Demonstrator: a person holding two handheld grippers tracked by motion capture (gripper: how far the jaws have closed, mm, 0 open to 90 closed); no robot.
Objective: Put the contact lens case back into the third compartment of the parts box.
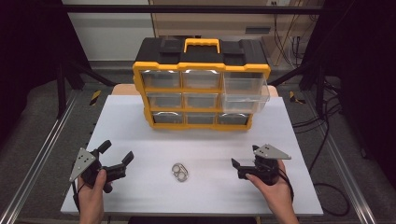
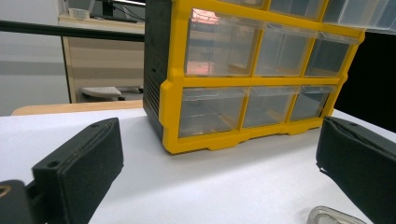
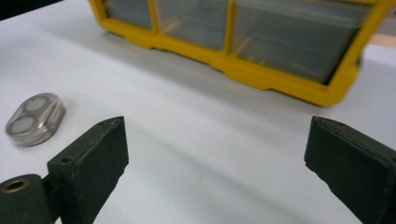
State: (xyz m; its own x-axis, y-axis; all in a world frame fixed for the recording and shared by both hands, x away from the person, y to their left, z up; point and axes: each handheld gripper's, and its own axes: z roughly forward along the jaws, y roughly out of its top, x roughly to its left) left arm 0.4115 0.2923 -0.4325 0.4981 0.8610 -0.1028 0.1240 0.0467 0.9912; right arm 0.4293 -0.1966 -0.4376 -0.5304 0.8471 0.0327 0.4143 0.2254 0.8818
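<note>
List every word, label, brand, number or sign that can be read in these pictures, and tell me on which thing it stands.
No text can be read.
Yellow and black plastic drawer cabinet: no legible label or brand on its frame or clear drawers.
Small oval silver metal piece with two round windows: no marking visible.
Left gripper and right gripper: no lettering on their black jaws or grey plates.

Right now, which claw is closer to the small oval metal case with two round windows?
Left. The left claw is just left of the small oval metal case; the right claw is slightly farther off, to its right.
</note>
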